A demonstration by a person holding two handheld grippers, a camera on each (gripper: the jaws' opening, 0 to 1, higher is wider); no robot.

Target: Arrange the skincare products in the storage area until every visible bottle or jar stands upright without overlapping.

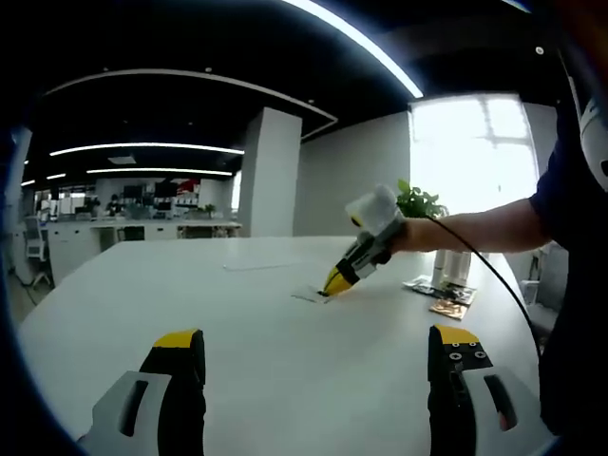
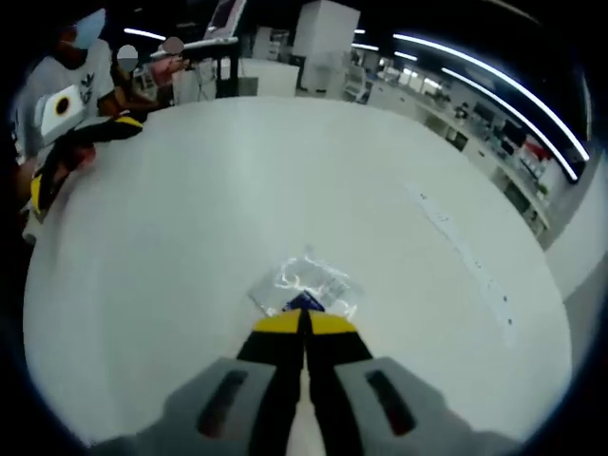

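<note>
A small clear plastic packet (image 2: 306, 281) with a blue bit at its near edge lies flat on the white table (image 2: 190, 237). My right gripper (image 2: 304, 321) has its yellow-tipped jaws pressed together at that edge, pinching it. In the left gripper view the same right gripper (image 1: 334, 281) slants down from a person's hand onto the packet (image 1: 308, 294). Two white bottles (image 1: 451, 266) stand upright at the table's right side, with flat sachets (image 1: 433, 286) lying before them. My left gripper (image 1: 318, 359) hovers over the near table, jaws wide apart and holding nothing.
A potted green plant (image 1: 418, 201) stands behind the bottles. A thin clear strip (image 2: 464, 253) lies along the table's far side. The left gripper (image 2: 59, 161) shows at the table's upper left edge. Office desks and a white pillar (image 1: 270, 171) stand beyond.
</note>
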